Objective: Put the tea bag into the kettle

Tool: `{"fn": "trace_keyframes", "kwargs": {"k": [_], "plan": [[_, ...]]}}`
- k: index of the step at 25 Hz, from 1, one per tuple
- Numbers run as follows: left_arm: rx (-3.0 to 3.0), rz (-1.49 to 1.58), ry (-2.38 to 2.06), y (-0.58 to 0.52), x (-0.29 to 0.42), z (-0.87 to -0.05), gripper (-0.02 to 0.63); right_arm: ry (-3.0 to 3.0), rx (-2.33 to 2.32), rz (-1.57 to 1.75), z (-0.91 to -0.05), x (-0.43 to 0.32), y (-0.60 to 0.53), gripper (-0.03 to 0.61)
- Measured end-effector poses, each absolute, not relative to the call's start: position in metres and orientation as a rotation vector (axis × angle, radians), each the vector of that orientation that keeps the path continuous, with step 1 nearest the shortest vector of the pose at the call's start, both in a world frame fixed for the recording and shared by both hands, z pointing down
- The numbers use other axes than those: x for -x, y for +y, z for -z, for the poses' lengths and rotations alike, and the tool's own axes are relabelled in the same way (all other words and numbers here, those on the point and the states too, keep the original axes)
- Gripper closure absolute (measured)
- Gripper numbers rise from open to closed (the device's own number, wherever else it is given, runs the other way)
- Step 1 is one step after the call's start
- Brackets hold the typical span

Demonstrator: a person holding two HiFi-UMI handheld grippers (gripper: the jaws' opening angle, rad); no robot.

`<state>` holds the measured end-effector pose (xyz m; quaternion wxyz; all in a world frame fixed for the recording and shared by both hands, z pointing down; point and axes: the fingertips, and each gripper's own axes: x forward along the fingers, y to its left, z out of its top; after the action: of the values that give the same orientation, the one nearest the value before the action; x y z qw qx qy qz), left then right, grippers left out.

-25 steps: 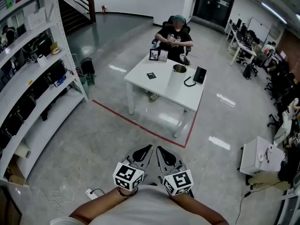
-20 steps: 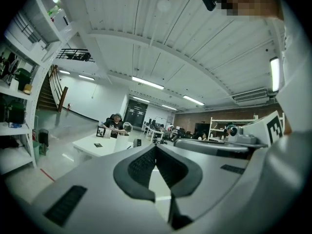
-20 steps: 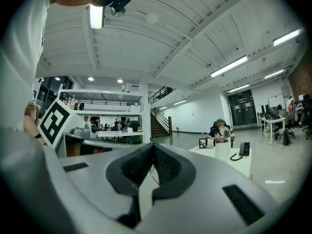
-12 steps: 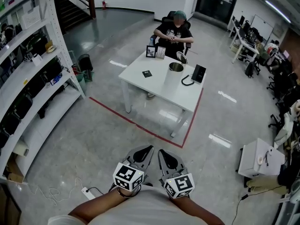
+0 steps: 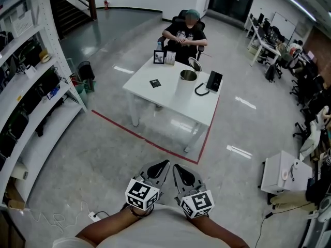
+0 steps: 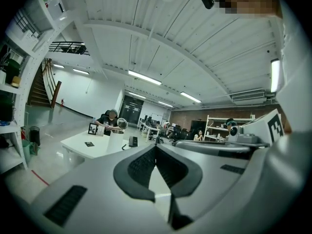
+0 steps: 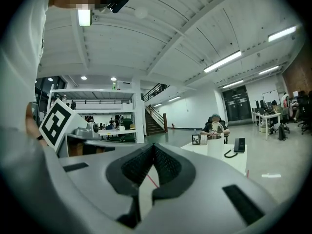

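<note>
Not started: stands well apart from table [image 5: 155,96], holds left gripper [image 5: 164,162] and right gripper [image 5: 175,165] pinched shut, empty; has yet to fetch tea bag [image 5: 154,83], drop it into kettle [image 5: 186,82].

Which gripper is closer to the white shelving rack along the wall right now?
Left. The left gripper is on the side toward the shelving rack, though far from it; the right gripper is alongside the left, farther from the rack.

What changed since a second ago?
The white table with the kettle slid left and looks slightly nearer in the head view, so the wearer seems to be stepping toward it. Nothing grabbed or dropped. Left gripper and right gripper stayed shut, empty, side by side.
</note>
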<state>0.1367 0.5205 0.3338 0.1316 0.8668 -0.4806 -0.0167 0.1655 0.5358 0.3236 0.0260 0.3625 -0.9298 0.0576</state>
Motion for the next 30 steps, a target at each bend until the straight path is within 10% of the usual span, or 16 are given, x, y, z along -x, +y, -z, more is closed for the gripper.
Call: {"fn": "trace_keyframes", "kwargs": {"k": [30], "plan": [[-2.548, 0.014, -1.364, 0.346, 0.074, -0.334, 0.605, -2.846, -1.124, -0.271, -0.334, 0.048, 0.356, 0.568]]}}
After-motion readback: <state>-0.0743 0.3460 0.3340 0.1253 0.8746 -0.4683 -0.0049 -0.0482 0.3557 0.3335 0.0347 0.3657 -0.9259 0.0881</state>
